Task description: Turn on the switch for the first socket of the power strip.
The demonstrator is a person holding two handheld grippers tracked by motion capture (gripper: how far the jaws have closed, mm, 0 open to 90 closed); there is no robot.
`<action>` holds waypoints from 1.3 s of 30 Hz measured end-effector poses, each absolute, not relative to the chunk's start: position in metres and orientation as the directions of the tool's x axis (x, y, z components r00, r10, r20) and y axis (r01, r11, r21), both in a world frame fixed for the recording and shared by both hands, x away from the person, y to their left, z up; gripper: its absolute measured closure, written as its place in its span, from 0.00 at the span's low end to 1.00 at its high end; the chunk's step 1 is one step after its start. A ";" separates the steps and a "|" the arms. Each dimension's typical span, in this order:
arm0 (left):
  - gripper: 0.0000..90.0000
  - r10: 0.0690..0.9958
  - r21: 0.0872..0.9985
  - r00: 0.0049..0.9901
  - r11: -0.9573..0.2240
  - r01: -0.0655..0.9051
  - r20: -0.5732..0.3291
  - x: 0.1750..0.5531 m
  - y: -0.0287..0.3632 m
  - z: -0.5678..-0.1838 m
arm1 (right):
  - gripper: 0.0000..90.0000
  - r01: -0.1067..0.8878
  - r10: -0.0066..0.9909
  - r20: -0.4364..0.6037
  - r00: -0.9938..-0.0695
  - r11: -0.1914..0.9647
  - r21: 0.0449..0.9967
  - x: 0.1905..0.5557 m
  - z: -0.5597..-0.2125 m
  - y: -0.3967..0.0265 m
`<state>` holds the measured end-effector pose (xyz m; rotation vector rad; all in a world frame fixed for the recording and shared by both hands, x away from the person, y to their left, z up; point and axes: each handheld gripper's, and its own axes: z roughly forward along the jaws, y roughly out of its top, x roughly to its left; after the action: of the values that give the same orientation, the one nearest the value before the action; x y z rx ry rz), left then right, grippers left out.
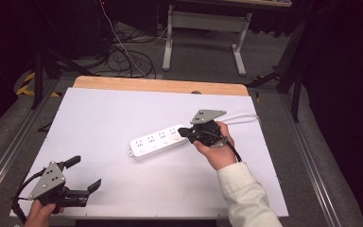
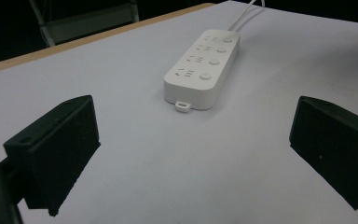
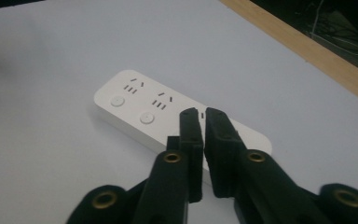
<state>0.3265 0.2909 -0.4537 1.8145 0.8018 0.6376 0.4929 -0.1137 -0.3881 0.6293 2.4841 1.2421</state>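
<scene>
The power strip lies flat near the centre of the white table sheet, slanting from lower left to upper right in the high view, its white cable trailing off toward the right edge. The right gripper sits over the strip's cable end, jaws brought together to a thin slit with nothing between them; in the right gripper view the closed tips stand just above the strip's top face, beside a round switch button. Judged from this, the closed tips are meant to press a button. Risks: the narrow tips could land off-centre on the smooth plastic and skid; a slanted push could slide the light, unrestrained strip across the slick sheet; a press near the end could tip it or tug the cable. The left gripper rests at the lower left of the high view, jaws spread wide and empty, well apart from the strip, so it offers no bracing. Materials: the strip is a rounded, glossy white plastic bar with four slot groups, four round buttons and a small hanging loop at its near end; the jaws are matte black blocks; the table's far edge is bare wood.
</scene>
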 end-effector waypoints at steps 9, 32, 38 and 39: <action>0.02 0.770 0.936 0.636 -0.261 0.236 0.055 0.326 0.292 -0.453 | 1.00 0.283 0.536 -0.053 -0.842 0.523 0.804 0.506 -0.399 -0.107; 0.02 0.769 0.938 0.637 -0.256 0.234 0.051 0.327 0.293 -0.454 | 1.00 0.371 0.571 -0.037 -0.820 0.579 0.726 0.536 -0.438 -0.093; 0.02 0.769 0.939 0.637 -0.253 0.233 0.049 0.327 0.292 -0.454 | 1.00 0.371 0.562 -0.042 -0.826 0.599 0.710 0.536 -0.442 -0.089; 0.02 0.769 0.939 0.637 -0.253 0.233 0.049 0.327 0.292 -0.454 | 1.00 0.373 0.561 -0.042 -0.827 0.602 0.706 0.536 -0.442 -0.089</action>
<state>0.3269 0.2919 -0.4537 1.7970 0.8077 0.6323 0.5363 -0.0887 -0.4425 0.7657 2.5718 1.0450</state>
